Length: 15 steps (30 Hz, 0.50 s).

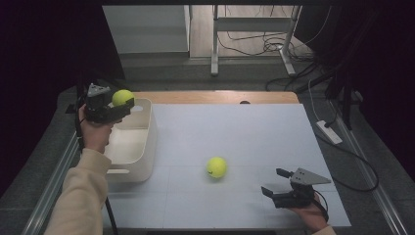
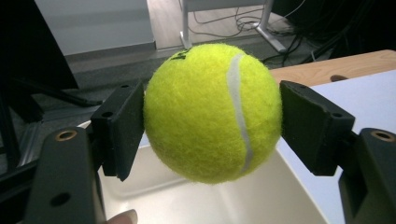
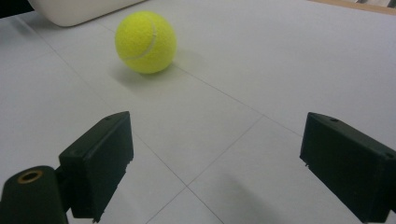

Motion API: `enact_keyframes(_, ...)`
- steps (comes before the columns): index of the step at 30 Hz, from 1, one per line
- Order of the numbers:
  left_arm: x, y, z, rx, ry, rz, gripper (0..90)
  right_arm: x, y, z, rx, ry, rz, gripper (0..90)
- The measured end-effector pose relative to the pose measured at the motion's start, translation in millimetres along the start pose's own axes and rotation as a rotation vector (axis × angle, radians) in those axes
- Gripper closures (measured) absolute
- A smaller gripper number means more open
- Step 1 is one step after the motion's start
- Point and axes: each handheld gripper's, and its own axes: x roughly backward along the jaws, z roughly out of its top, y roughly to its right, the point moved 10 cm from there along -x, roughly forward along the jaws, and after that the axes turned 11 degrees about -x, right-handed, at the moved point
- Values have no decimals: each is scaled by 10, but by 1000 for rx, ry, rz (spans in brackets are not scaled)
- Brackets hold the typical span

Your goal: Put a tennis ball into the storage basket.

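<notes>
My left gripper (image 1: 122, 104) is shut on a yellow tennis ball (image 1: 122, 97), held in the air over the far left part of a white bin (image 1: 147, 147). In the left gripper view both black pads (image 2: 120, 133) press the ball (image 2: 212, 112) from either side, with the bin's inside (image 2: 261, 200) below it. A second tennis ball (image 1: 216, 167) lies on the white table sheet (image 1: 235, 127), near the middle. My right gripper (image 1: 275, 182) rests low at the front right, open, jaws wide apart and pointing toward that ball (image 3: 145, 42), which lies well ahead of them.
The bin's corner (image 3: 74, 11) shows at the top left of the right gripper view. A wooden table edge (image 1: 215, 96) runs along the far side. Beyond it stand a metal frame (image 1: 254, 29) and loose cables (image 1: 274, 46) on the floor.
</notes>
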Motion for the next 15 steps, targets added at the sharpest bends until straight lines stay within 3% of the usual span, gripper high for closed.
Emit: enact_keyframes(15,-70,-82,-62,3,-38,20,272,-3,-1,-2,-1,-1,2,98)
